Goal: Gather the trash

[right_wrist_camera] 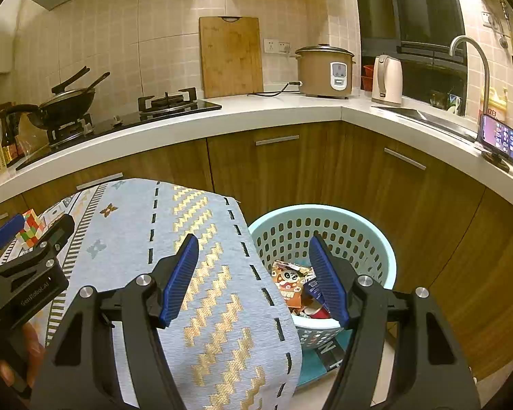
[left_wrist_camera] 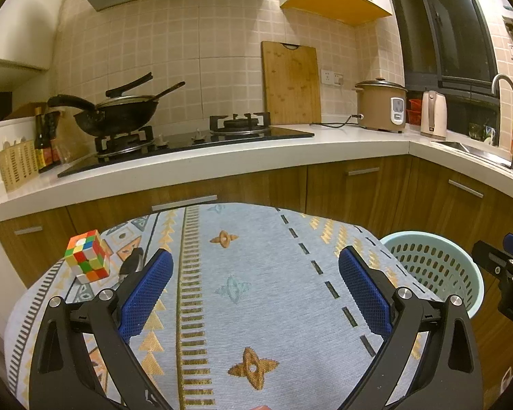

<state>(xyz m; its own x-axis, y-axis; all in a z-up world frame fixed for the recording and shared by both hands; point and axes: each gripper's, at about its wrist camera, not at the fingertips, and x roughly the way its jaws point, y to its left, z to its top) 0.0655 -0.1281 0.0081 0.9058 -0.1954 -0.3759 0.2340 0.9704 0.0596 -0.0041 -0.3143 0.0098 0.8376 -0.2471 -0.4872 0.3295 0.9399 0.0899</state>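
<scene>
Left gripper (left_wrist_camera: pixel 255 275) hovered over pale-blue patterned tablecloth (left_wrist_camera: pixel 256 307), blue-padded jaws spread wide, nothing between. Right gripper (right_wrist_camera: pixel 253 273) hung at cloth's right edge, jaws apart, empty. Multicoloured puzzle cube (left_wrist_camera: pixel 87 256) sat on cloth at far left. Snack wrappers (right_wrist_camera: pixel 290 285) lay inside mint-green perforated plastic basket (right_wrist_camera: pixel 386 249) beside table. Beyond: wooden cabinets (left_wrist_camera: pixel 342 188), white countertop (left_wrist_camera: pixel 222 160).

Warm yellowish light fills a kitchen with beige square-tiled walls (left_wrist_camera: pixel 195 34). A white L-shaped countertop (left_wrist_camera: pixel 256 150) tops brown wood-grain cabinets (right_wrist_camera: pixel 273 167) with metal bar handles. A dark window (right_wrist_camera: pixel 413 3) sits above the countertop's right run.
</scene>
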